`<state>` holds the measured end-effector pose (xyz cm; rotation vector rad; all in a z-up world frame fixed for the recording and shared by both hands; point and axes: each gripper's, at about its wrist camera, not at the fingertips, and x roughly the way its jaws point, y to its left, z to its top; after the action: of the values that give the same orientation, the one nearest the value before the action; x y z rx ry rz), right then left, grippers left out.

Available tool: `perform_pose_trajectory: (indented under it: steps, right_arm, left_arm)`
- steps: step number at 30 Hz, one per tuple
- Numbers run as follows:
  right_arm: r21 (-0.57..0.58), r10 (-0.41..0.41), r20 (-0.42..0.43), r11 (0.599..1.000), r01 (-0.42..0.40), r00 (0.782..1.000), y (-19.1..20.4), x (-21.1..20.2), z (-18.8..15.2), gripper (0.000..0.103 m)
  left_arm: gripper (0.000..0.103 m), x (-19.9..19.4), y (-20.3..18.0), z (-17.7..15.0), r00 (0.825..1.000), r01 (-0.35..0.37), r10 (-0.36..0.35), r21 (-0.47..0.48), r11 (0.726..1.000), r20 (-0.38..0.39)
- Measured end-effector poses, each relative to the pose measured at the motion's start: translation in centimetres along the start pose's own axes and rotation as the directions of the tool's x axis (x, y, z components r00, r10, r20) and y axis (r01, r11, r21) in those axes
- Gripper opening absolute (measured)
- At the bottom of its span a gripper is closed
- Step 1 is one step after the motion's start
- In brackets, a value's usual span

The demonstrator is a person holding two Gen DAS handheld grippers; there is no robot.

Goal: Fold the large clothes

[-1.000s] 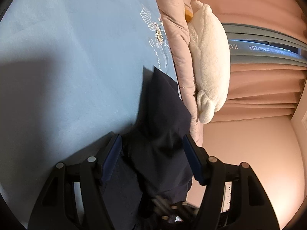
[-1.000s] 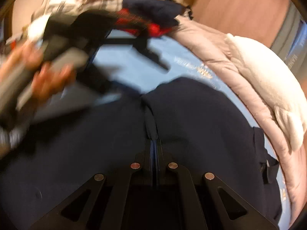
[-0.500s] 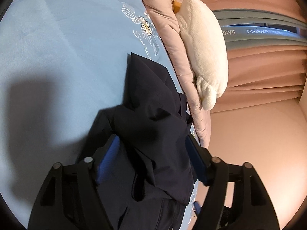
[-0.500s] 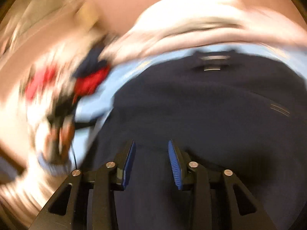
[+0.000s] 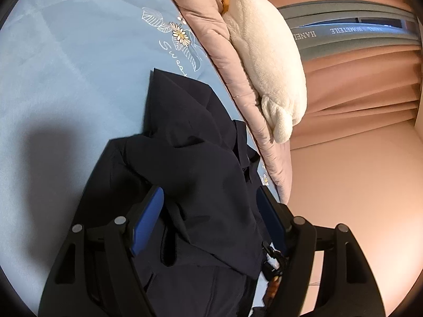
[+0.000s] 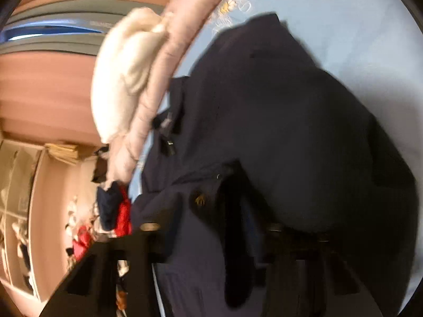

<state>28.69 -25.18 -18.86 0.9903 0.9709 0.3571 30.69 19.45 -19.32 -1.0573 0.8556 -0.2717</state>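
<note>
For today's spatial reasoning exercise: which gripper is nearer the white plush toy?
Hard to call. The left gripper and right gripper are both over the dark garment, apart from the plush toy.

Cloth everywhere, mostly matt

Dark garment (image 5: 190,158): smooth matt woven cloth. Blue bedsheet (image 5: 66,66): soft, embroidered. Plush toy (image 5: 267,60): fluffy cream. Pink quilt (image 5: 211,26): slight sheen.

We hold our left gripper (image 5: 210,222) with its jaws spread wide, the blue pads (image 5: 148,220) facing each other across a broad gap. Our right gripper (image 6: 253,235) is strongly blurred and mostly covered, so we cannot tell how its jaws stand.
</note>
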Motion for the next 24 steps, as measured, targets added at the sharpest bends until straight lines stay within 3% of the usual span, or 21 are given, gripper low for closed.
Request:
perform_pose_trajectory:
  steps: [1,5,8,9,11,15,19,20,22,24]
  right_arm:
    - [-0.02,-0.013,-0.003,1.0,0.013,1.0,0.6,0.2,0.0,0.011]
    - [-0.226,-0.117,0.044,0.966,0.124,0.992,6.7,0.8,2.0,0.009]
    - [-0.421,-0.004,0.146,0.905,0.065,0.989,13.9,-0.6,3.2,0.009]
    - [-0.502,0.06,0.191,0.864,0.045,0.98,16.0,-1.7,3.0,0.009]
    - [-0.572,0.133,0.202,0.82,0.007,0.97,17.2,-2.7,2.4,0.009]
    - [-0.546,-0.028,0.113,0.833,0.085,0.993,11.6,-1.0,0.0,0.009]
    - [-0.486,-0.149,-0.023,0.866,0.119,0.989,4.4,1.2,-2.6,0.009]
    - [-0.47,-0.164,-0.029,0.873,0.131,0.986,3.3,1.5,-2.6,0.009]
    - [-0.393,-0.106,-0.024,0.915,0.088,0.994,2.4,1.2,-1.4,0.009]
    - [-0.358,-0.064,0.027,0.931,0.07,0.998,3.2,0.5,0.4,0.009]
  left_arm:
    - [0.073,0.1,0.0,0.2,1.0,-0.006,0.006,0.003,1.0,0.006]
    - [0.073,1.1,0.9,1.2,1.0,-0.012,0.013,-0.041,0.999,0.02]
    - [0.073,2.1,1.5,1.7,1.0,-0.005,0.006,-0.08,0.997,0.013]
    - [0.073,2.2,1.6,1.8,1.0,-0.008,0.01,-0.084,0.996,0.015]
    - [0.073,2.6,2.1,1.9,1.0,-0.017,0.019,-0.098,0.995,0.017]
    - [0.073,3.0,3.4,2.6,0.998,-0.054,0.056,-0.115,0.992,0.015]
    - [0.073,2.4,3.3,3.2,0.995,-0.096,0.098,-0.113,0.989,0.015]
    - [0.073,2.2,2.8,3.2,0.994,-0.11,0.112,-0.091,0.99,0.019]
    - [0.073,2.0,1.2,3.2,0.992,-0.128,0.129,-0.032,0.991,0.015]
    - [0.073,2.4,-0.5,3.1,0.994,-0.112,0.112,0.031,0.993,-0.001]
